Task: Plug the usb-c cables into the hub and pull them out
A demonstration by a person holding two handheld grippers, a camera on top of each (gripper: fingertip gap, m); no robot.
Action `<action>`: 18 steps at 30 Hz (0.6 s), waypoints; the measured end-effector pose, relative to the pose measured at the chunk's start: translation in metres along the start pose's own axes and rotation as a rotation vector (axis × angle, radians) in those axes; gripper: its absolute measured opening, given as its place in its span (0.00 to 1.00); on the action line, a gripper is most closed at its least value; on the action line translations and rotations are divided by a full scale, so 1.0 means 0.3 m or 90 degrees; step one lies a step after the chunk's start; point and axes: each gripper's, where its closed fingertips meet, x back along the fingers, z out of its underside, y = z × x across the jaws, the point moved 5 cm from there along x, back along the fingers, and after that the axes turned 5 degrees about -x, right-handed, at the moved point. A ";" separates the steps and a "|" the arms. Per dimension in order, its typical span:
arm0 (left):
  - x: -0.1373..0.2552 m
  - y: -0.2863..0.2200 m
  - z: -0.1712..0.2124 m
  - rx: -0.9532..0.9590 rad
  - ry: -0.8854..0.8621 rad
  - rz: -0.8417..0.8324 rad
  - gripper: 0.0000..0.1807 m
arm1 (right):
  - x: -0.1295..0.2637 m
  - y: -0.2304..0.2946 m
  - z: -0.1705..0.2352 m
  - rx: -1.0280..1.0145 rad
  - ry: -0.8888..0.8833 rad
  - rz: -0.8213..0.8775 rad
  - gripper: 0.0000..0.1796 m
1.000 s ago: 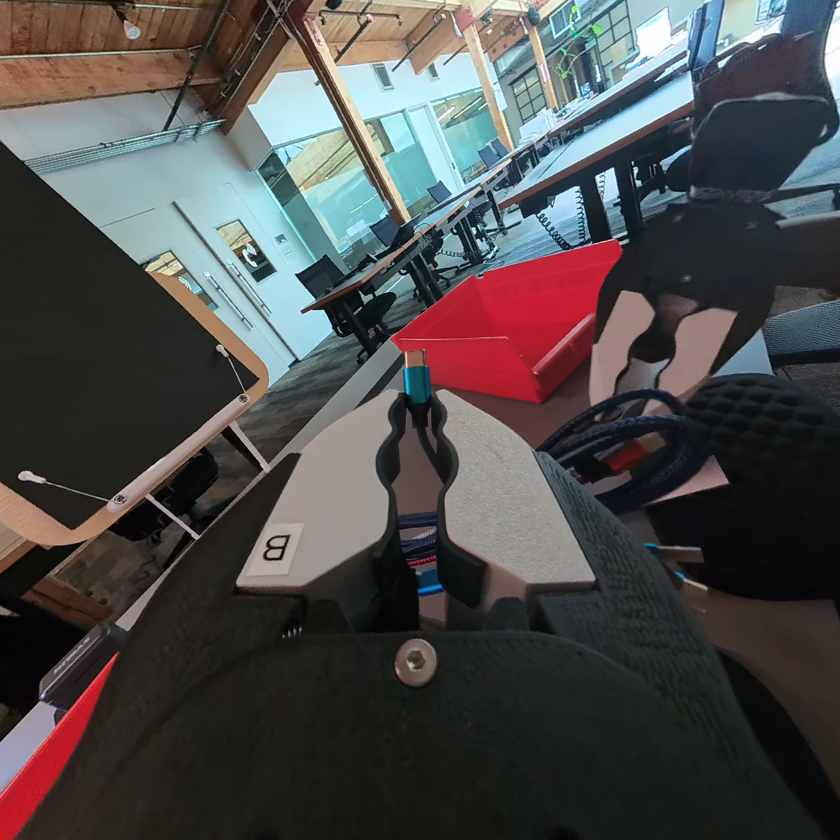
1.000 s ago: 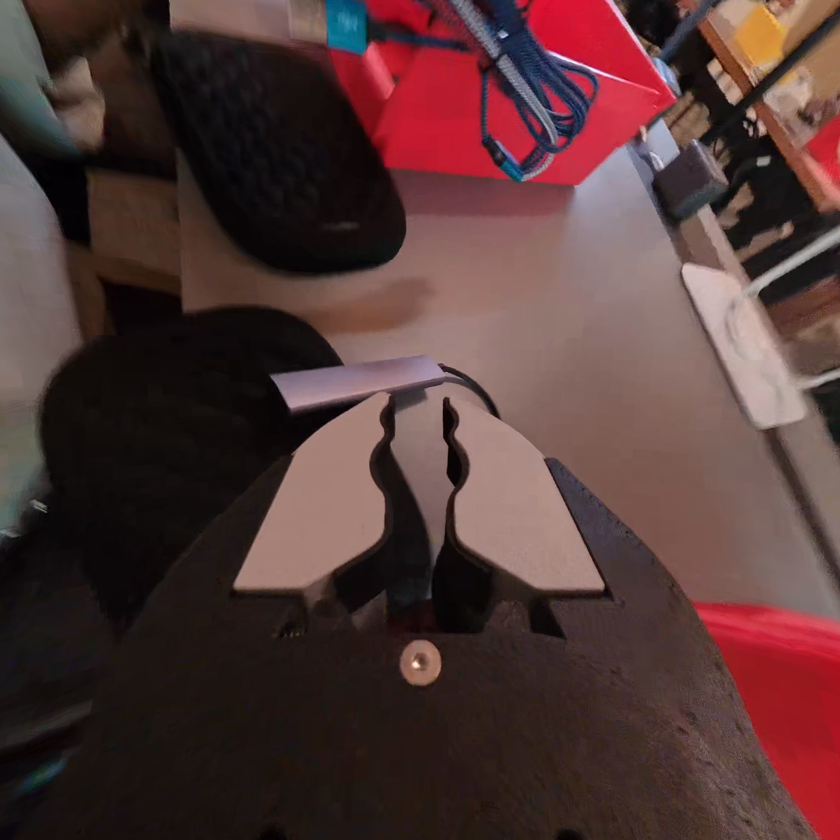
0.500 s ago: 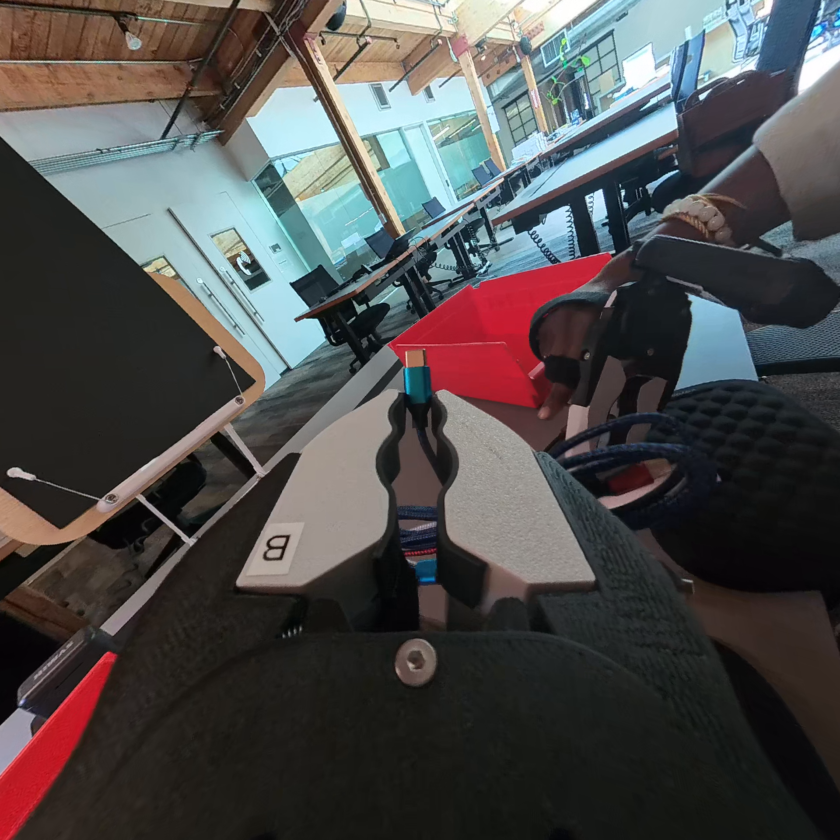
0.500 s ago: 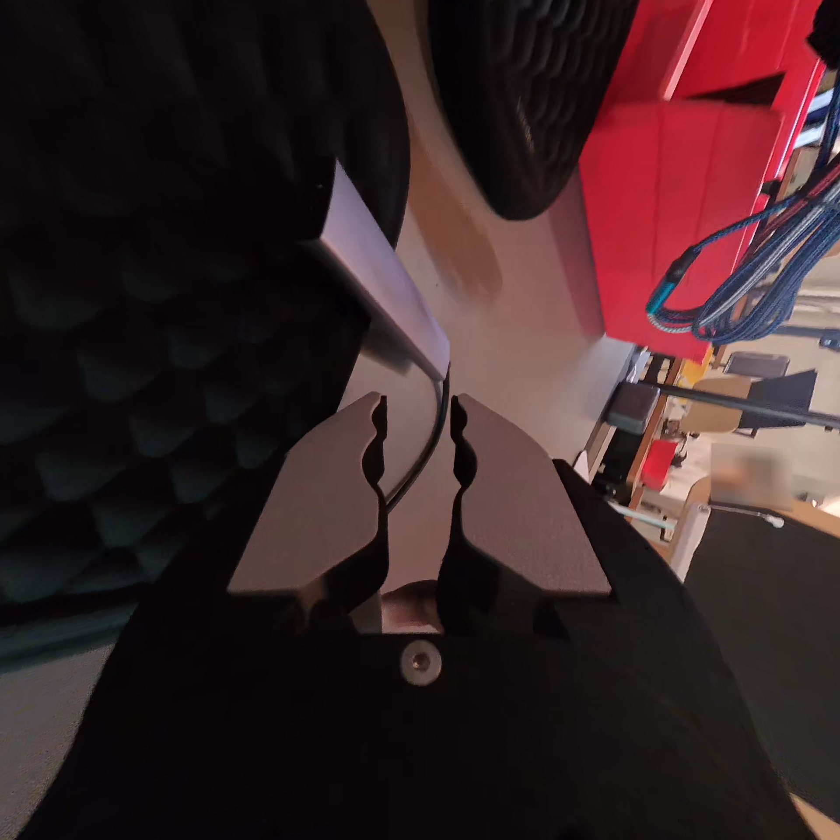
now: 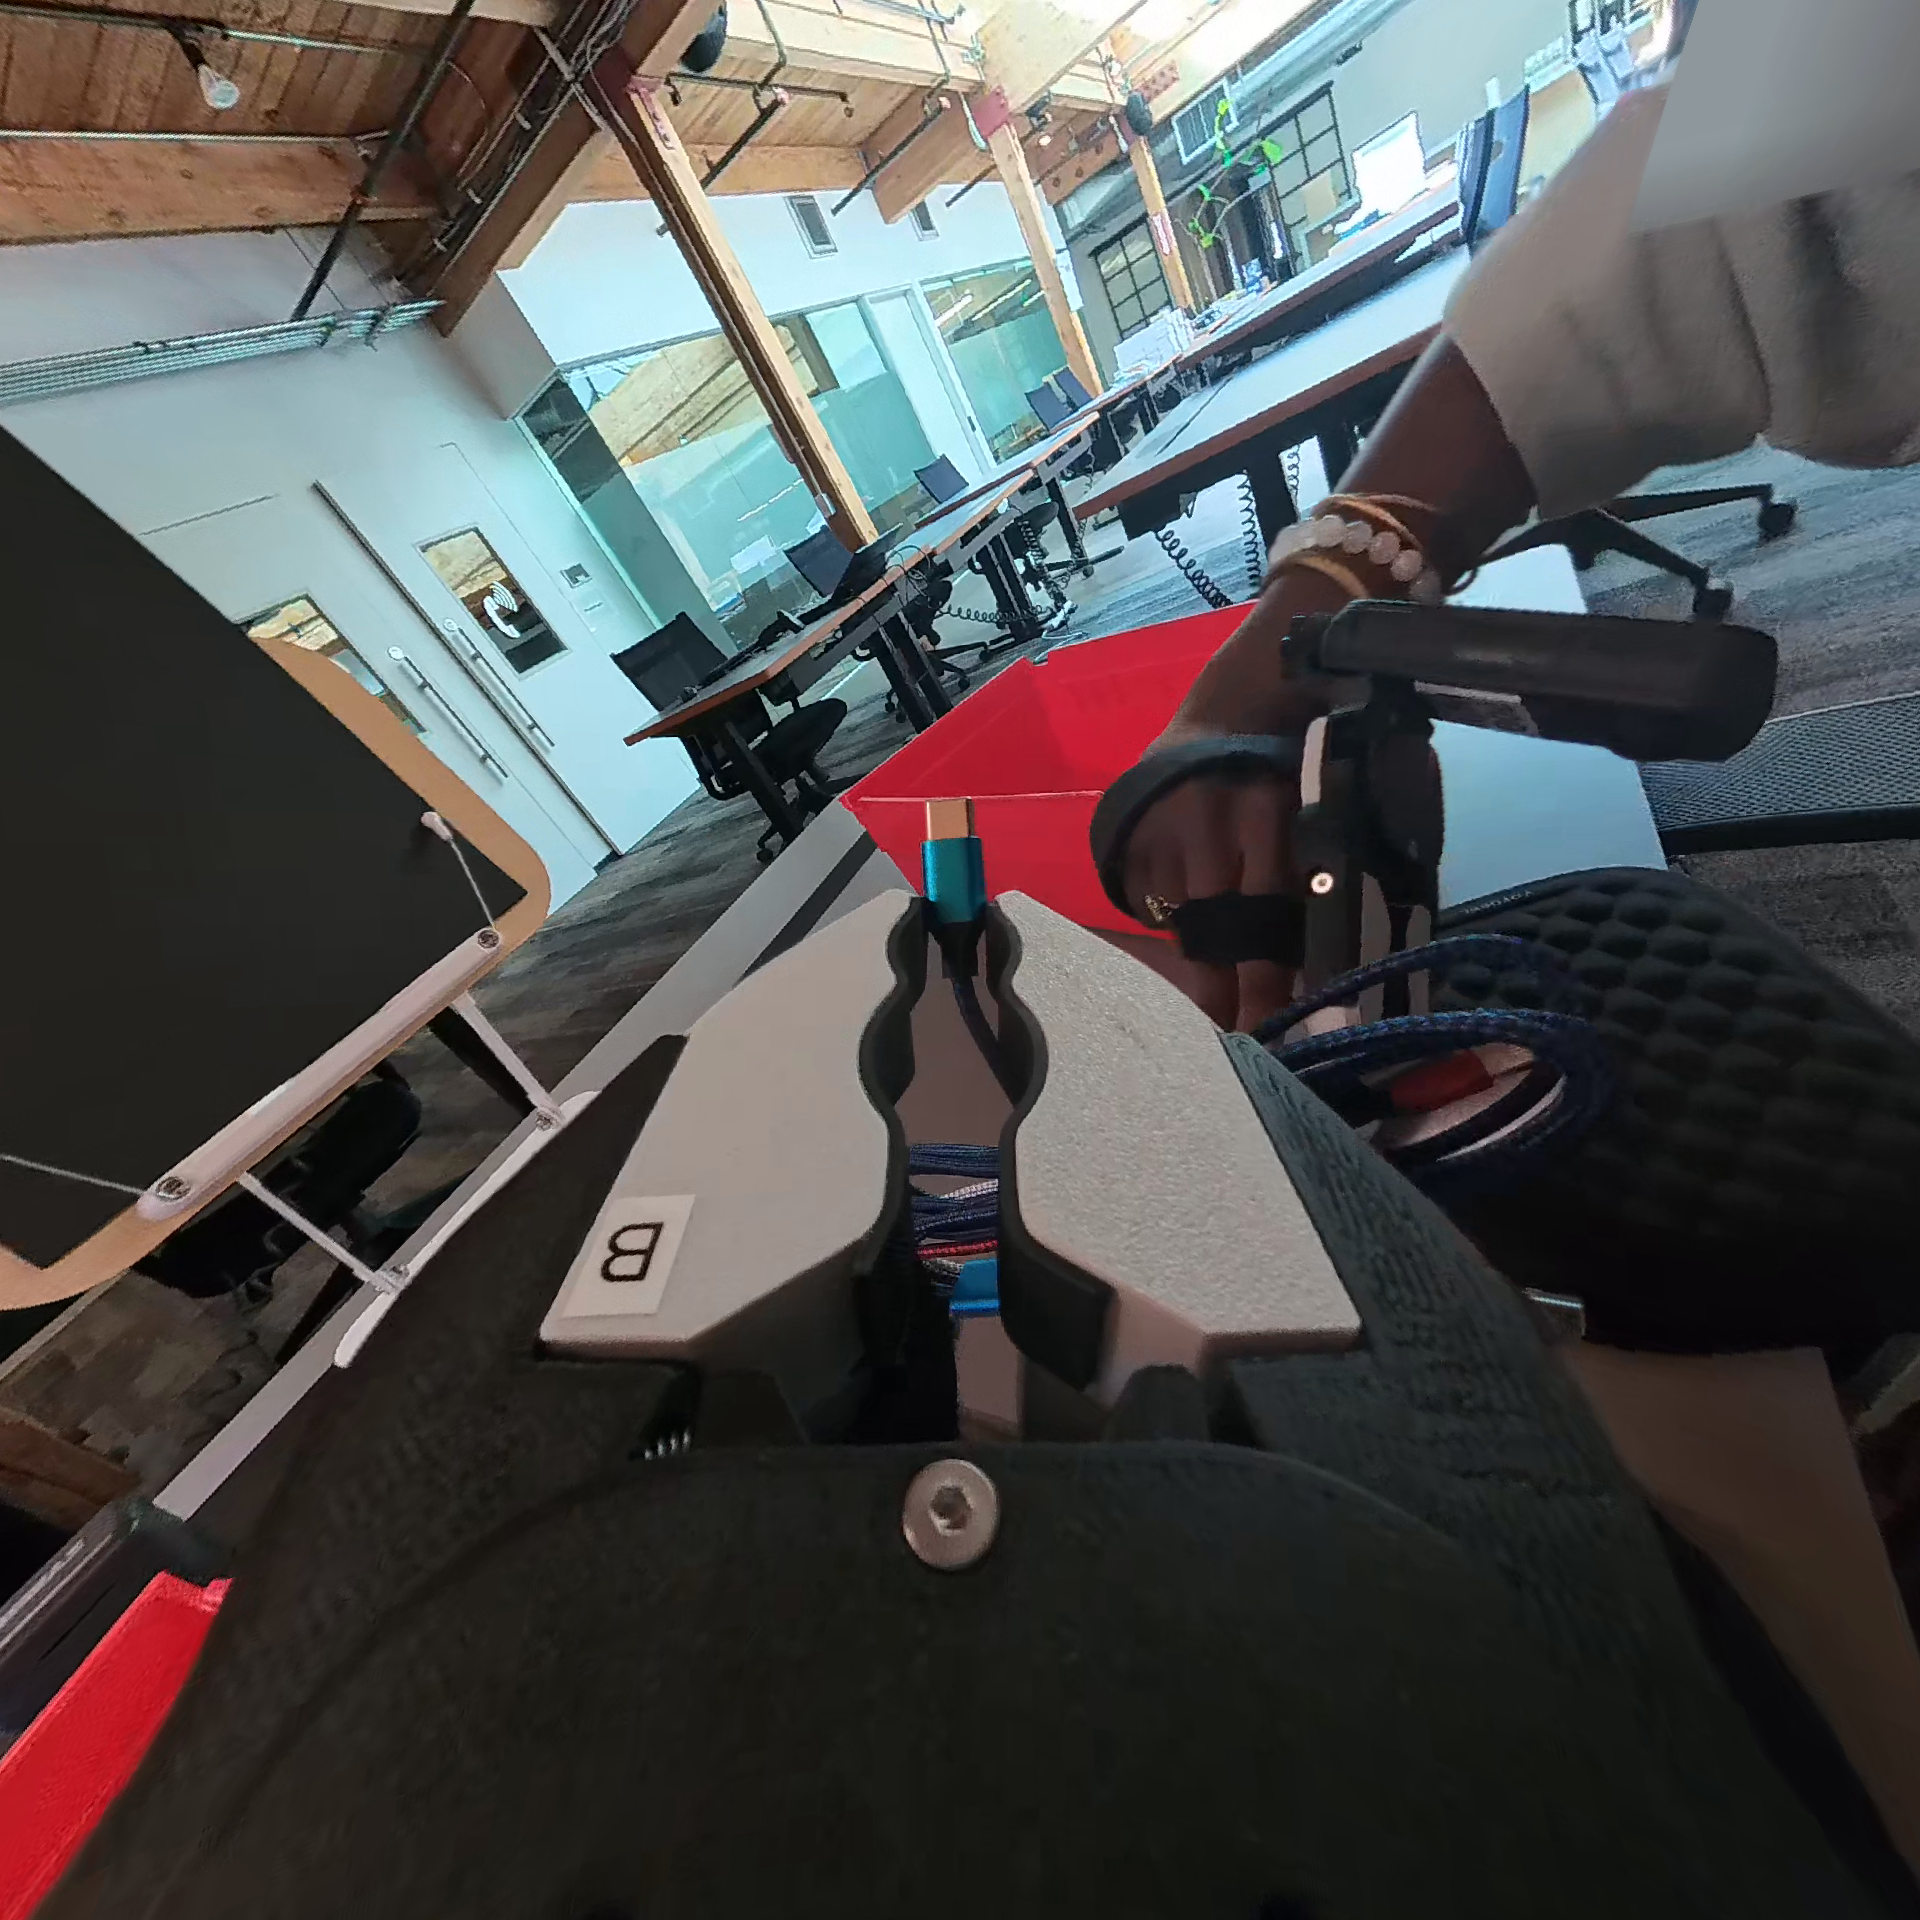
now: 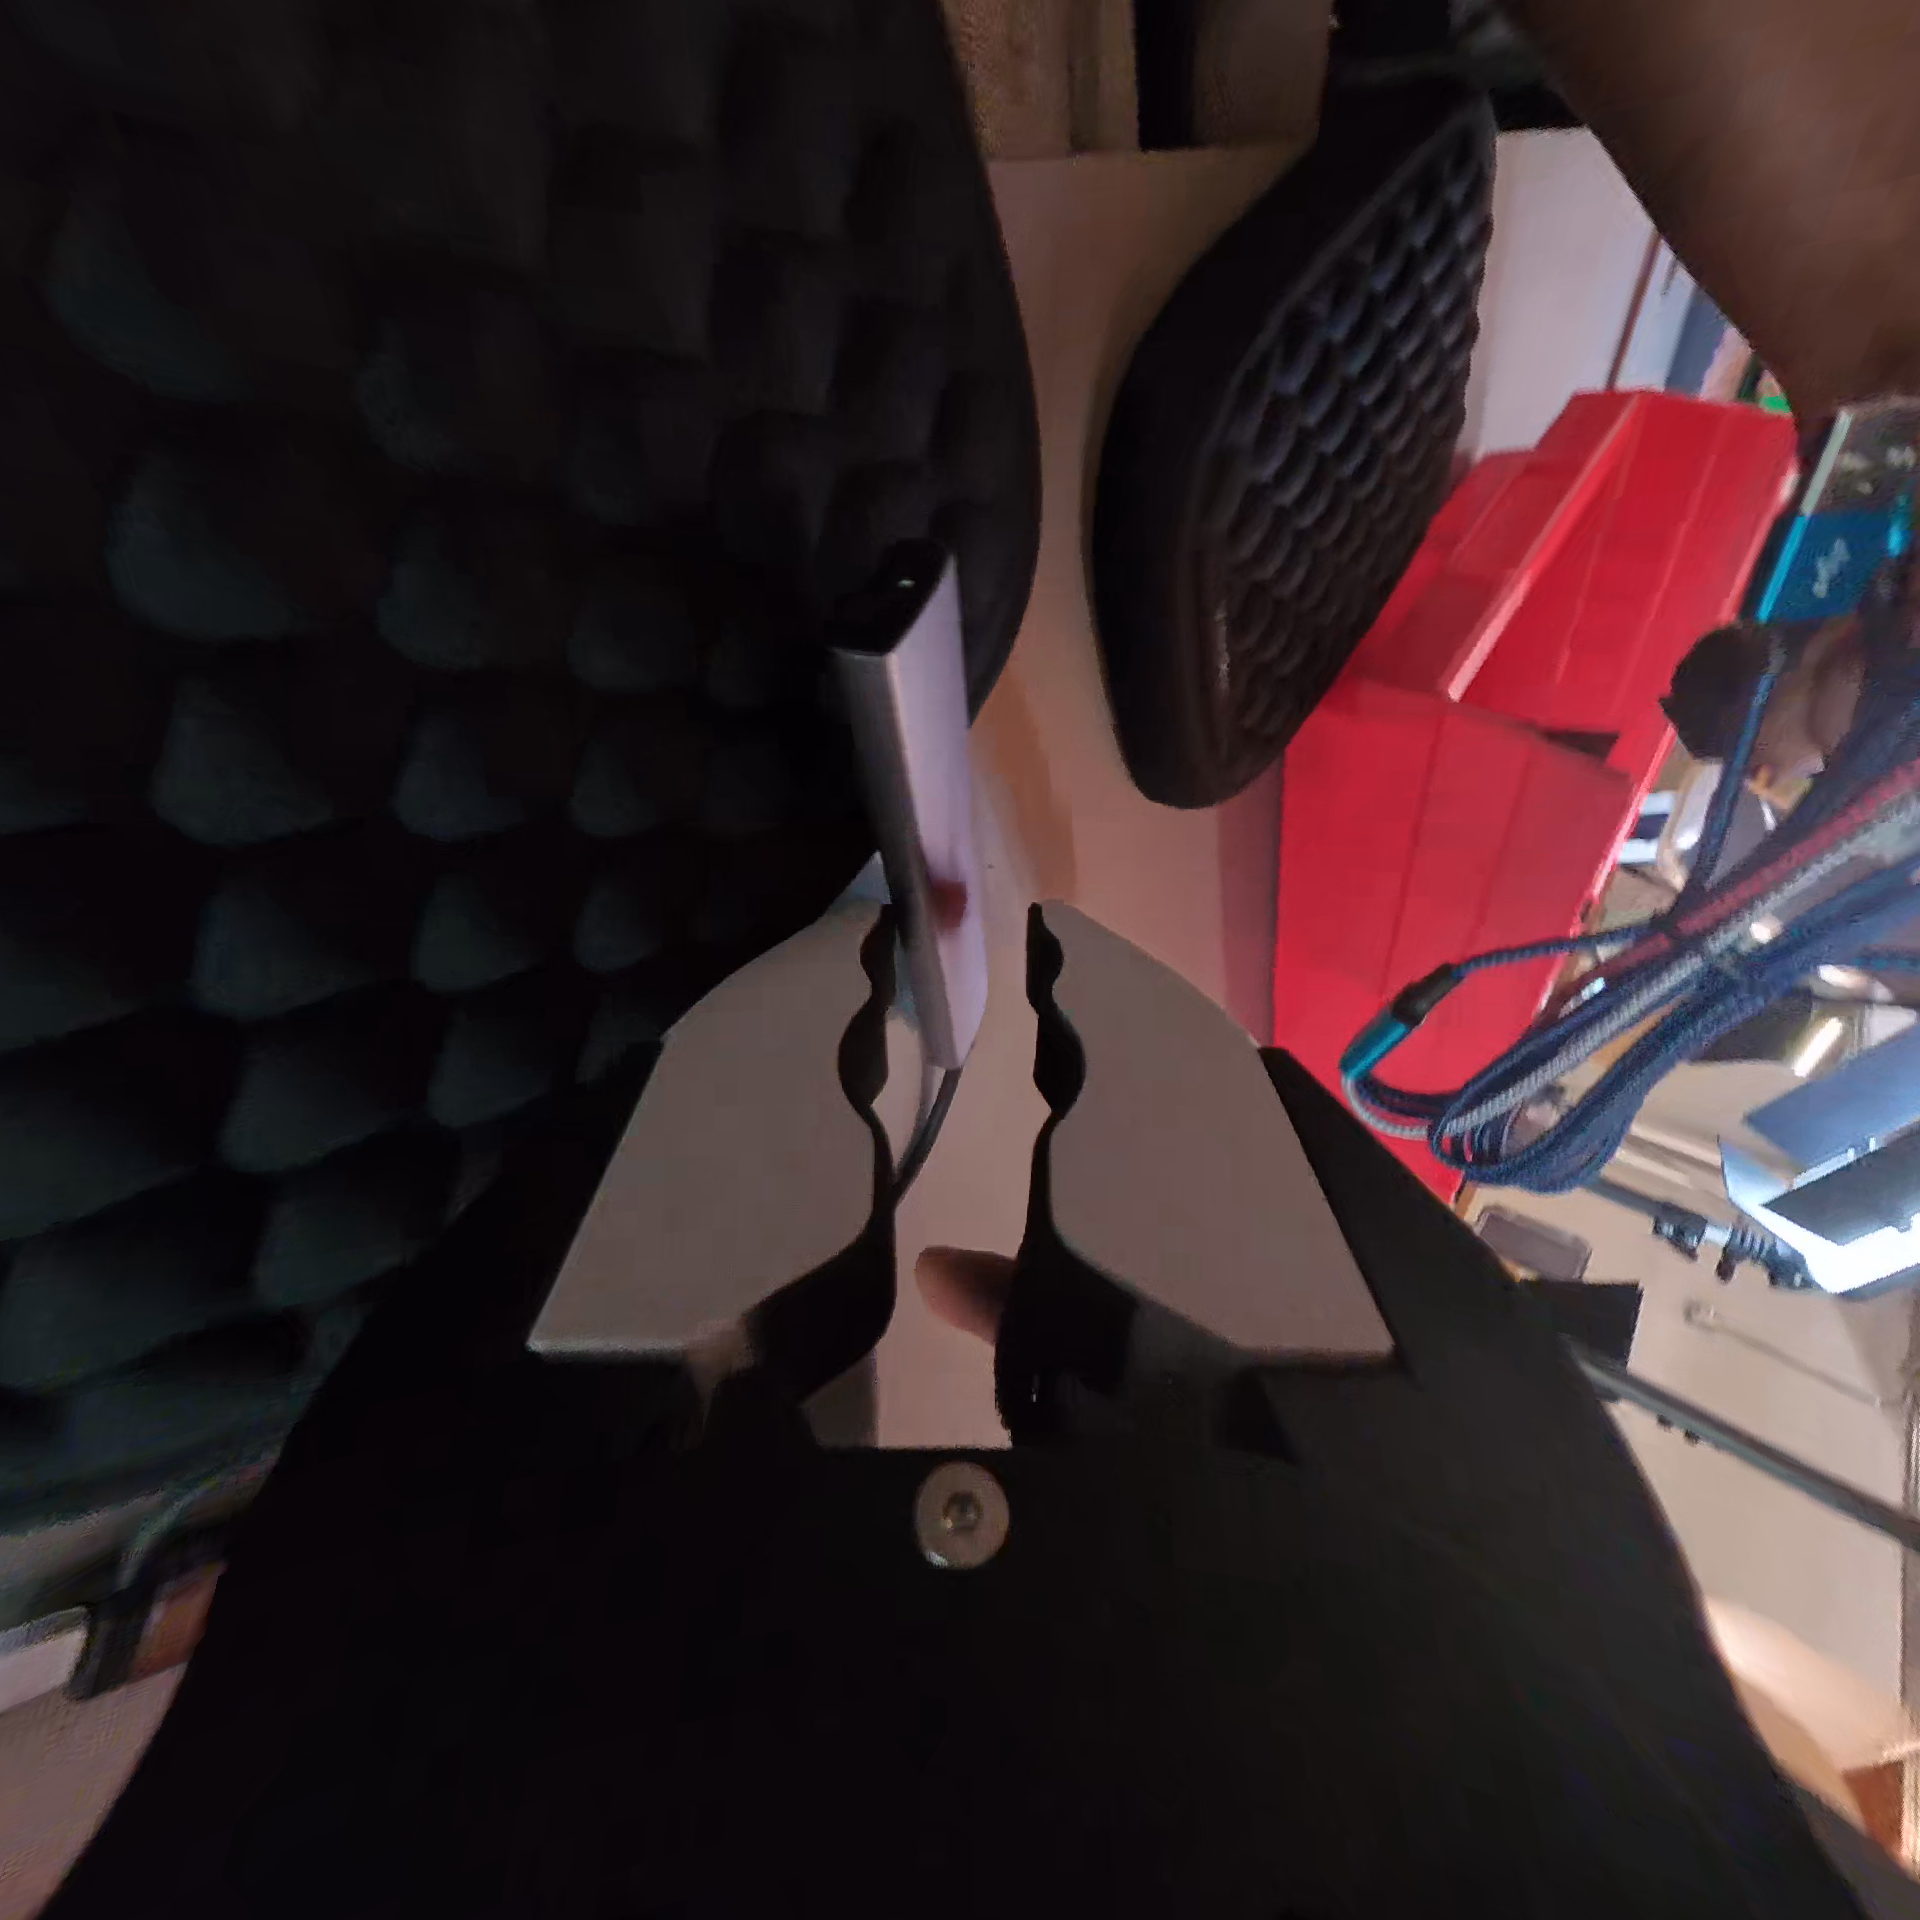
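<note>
While the teal-shelled USB-C plug stands upright out of the fingertips of the left gripper, its bare metal tip points up and away from the camera, and its dark braided cable runs back down the gap between the two grey fingers. That gripper is clamped on the cable just behind the plug. Deeper in the gap a bundle of blue, red and grey braided cables shows, with another blue connector below it.

The silver hub lies with its near end between the fingertips of the right gripper, and its thin lead curves back into the gap. The right gripper's fingers stand somewhat apart, and I cannot tell whether either one touches the hub. Left of the hub is a black textured pad; a second black pad lies beyond it on the pale tabletop.

In the left wrist view a hand with bracelets at the wrist holds the right gripper's handle, near a coil of blue cable. Behind it sits a red bin, and beyond are office desks and chairs
</note>
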 end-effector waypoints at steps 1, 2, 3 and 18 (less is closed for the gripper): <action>-0.003 -0.003 0.001 -0.001 0.002 0.003 0.06 | -0.008 -0.001 0.000 0.014 -0.005 -0.010 0.12; -0.006 -0.004 0.003 -0.001 0.004 0.005 0.06 | -0.018 -0.004 0.002 0.025 -0.008 -0.020 0.12; -0.007 -0.005 0.005 0.000 0.005 0.005 0.06 | -0.027 -0.005 0.003 0.035 -0.012 -0.029 0.10; 0.048 0.036 0.000 0.014 -0.010 -0.024 0.06 | 0.230 -0.155 -0.156 -0.555 0.195 -0.353 0.05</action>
